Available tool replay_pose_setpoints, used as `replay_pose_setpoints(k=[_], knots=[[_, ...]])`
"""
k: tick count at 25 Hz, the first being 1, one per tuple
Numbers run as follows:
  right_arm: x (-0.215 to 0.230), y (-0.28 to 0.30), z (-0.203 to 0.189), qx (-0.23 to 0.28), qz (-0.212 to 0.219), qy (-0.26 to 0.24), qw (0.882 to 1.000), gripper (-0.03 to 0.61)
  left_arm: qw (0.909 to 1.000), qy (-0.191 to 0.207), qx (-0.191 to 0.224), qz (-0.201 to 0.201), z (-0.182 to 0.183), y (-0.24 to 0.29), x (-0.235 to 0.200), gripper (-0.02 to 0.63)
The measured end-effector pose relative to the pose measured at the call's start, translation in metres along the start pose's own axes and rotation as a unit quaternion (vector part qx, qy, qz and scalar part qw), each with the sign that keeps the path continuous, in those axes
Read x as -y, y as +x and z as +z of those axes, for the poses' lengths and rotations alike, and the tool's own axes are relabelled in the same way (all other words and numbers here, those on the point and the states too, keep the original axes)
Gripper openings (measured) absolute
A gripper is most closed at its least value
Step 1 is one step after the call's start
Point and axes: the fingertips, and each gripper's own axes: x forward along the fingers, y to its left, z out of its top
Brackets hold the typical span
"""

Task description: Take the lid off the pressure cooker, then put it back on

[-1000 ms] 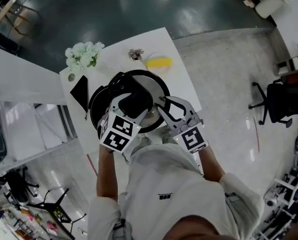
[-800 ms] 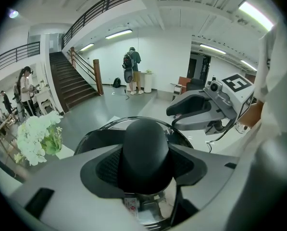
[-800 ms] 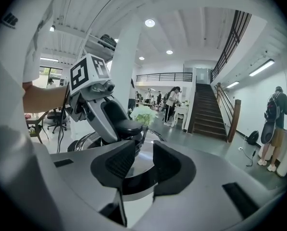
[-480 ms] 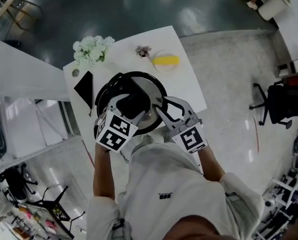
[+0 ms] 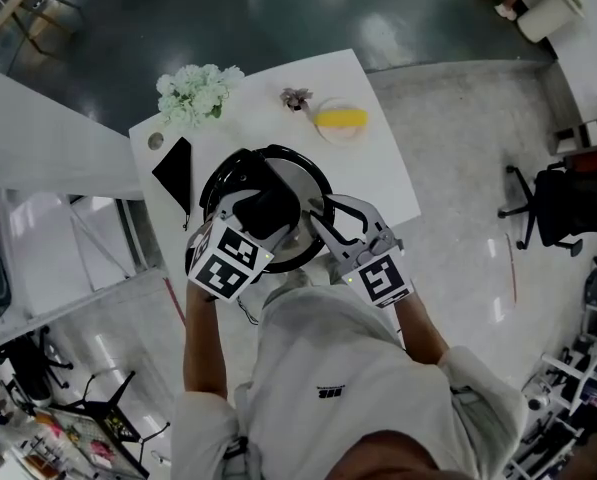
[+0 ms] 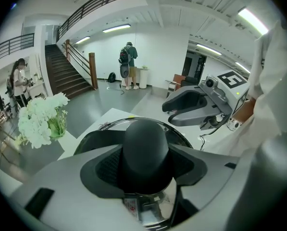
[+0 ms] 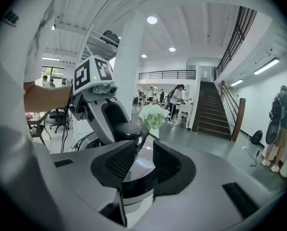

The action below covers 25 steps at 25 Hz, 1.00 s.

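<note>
The pressure cooker stands on a small white table. Its steel lid has a black domed knob in the middle. My left gripper is shut on that knob. In the left gripper view the knob fills the space between the pads of the left gripper. My right gripper hovers at the lid's right edge. In the right gripper view the right gripper has a narrow gap between its pads, and the steel lid and its black rim show through it, unpinched.
White flowers, a flat black object, a small dried sprig and a yellow object on a plate sit at the table's far side. An office chair stands on the floor to the right. People stand far off by the stairs.
Both grippers and the cooker's top have shifted a little toward the person, away from the flowers and the yellow object. The left gripper's hold on the knob is unchanged.
</note>
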Motion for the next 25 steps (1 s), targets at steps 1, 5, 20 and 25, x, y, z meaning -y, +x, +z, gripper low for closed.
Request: replay_pose_setpoints(k=[1, 5, 20, 25], knots=[[-0.002, 0.001, 0.000, -0.003, -0.001, 0.002, 1.000, 0.120, 1.0000, 0.003, -0.001, -0.002, -0.001, -0.001, 0.000, 0.288], [-0.007, 0.003, 0.003, -0.010, -0.005, 0.013, 1.000, 0.120, 0.9999, 0.009, -0.010, -0.008, -0.008, -0.005, -0.001, 0.288], [-0.016, 0.012, 0.004, -0.014, -0.004, 0.012, 1.000, 0.120, 0.9991, 0.020, -0.028, -0.023, -0.033, -0.003, -0.009, 0.288], [-0.018, 0.016, 0.003, -0.016, -0.002, 0.008, 1.000, 0.120, 0.9989, 0.024, -0.029, -0.027, -0.037, -0.003, -0.011, 0.288]])
